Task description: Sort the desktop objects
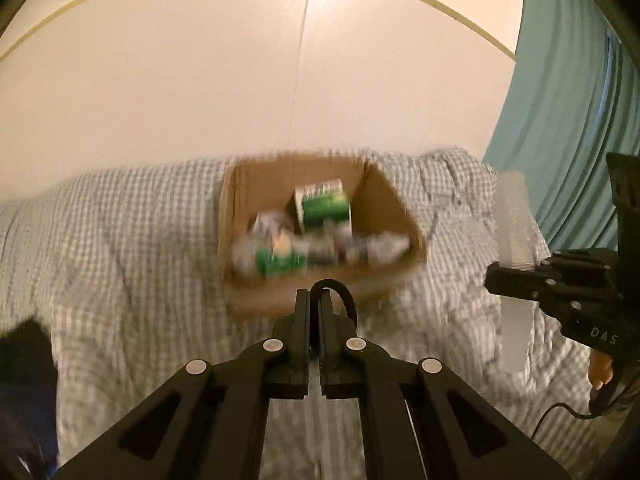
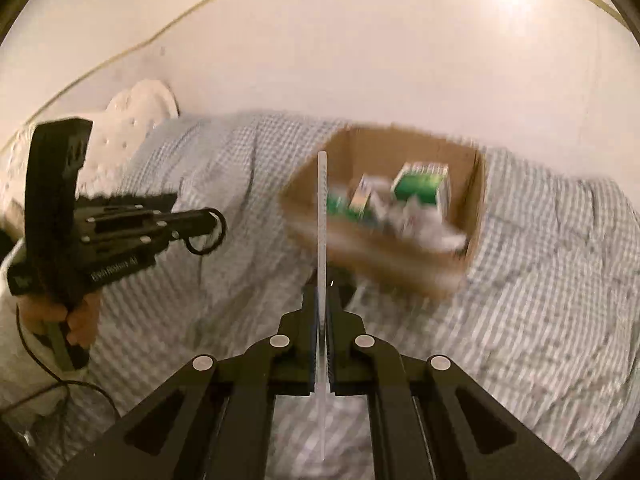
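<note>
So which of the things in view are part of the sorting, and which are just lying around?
In the job:
- clear ruler, in right gripper
- black loop, in left gripper
- cardboard box
- green carton

Lying about:
- checked bedcover
- white pillow
- teal curtain

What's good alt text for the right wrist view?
The right gripper is shut on a clear ruler, edge-on. Ahead, a blurred cardboard box of cartons sits on checked bedding; the left gripper holds a black loop.
</note>
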Tool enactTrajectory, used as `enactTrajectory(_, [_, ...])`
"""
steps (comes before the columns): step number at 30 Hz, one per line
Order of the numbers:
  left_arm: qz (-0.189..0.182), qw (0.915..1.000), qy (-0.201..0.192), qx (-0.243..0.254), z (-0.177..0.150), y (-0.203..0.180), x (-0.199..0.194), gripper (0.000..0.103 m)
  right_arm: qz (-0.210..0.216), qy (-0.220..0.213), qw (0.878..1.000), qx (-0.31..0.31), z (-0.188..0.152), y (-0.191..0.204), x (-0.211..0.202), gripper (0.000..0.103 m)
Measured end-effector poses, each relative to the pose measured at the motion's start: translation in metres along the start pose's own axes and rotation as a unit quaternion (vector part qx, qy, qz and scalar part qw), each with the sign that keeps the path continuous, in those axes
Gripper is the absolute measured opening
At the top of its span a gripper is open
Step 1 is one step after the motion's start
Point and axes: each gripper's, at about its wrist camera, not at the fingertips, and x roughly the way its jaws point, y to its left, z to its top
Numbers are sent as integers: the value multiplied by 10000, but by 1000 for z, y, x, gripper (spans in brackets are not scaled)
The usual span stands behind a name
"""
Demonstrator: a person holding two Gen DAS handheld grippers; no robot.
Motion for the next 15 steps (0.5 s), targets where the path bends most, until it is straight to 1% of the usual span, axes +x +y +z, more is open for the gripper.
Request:
enactTrajectory(2, [-11, 10000, -17, 46, 26, 1, 22, 3, -13, -124, 9998, 126, 34, -21, 12, 3])
enactTrajectory(3, [41, 10000, -3, 56, 39, 4, 37, 3, -38, -221, 9995, 201, 48, -32, 21, 3])
enactTrajectory(5, [129, 9998, 132, 2, 60, 11, 74, 3, -64, -329, 9988, 358, 67, -50, 39, 3])
enactTrajectory(6, [120, 9997, 221, -69, 66, 15, 93, 3, 72, -370, 9973, 631, 78, -66, 56, 3])
enactTrajectory(7, [62, 9993, 346, -139, 69, 19, 114, 3, 239, -399, 9949, 895, 84, -80, 70, 3])
enactTrajectory(8, [-11, 9989, 436, -197, 72, 23, 131, 5, 328, -417, 9924, 1114, 88, -91, 80, 3])
enactTrajectory(9, [-48, 9981, 579, -216, 74, 26, 148, 5, 279, -404, 9885, 1433, 91, -106, 98, 4])
enactTrajectory(10, [47, 9971, 735, -201, 76, 28, 164, 5, 200, -384, 9869, 1555, 90, -111, 107, 7])
enactTrajectory(11, [229, 9963, 809, -196, 76, 29, 173, 11, 80, -334, 9861, 1628, 92, -119, 121, 8])
enactTrajectory(12, [469, 9948, 883, -180, 77, 31, 183, 26, -19, -300, 9865, 1612, 94, -121, 128, 12])
enactTrajectory(13, [639, 9935, 934, -157, 75, 31, 185, 38, -175, -282, 9862, 1620, 94, -123, 134, 23])
enactTrajectory(14, [814, 9920, 955, -148, 73, 32, 184, 69, -279, -264, 9860, 1625, 95, -125, 136, 52])
enactTrajectory(15, [962, 9913, 879, -169, 71, 31, 179, 86, -425, -308, 9854, 1620, 95, -125, 134, 62])
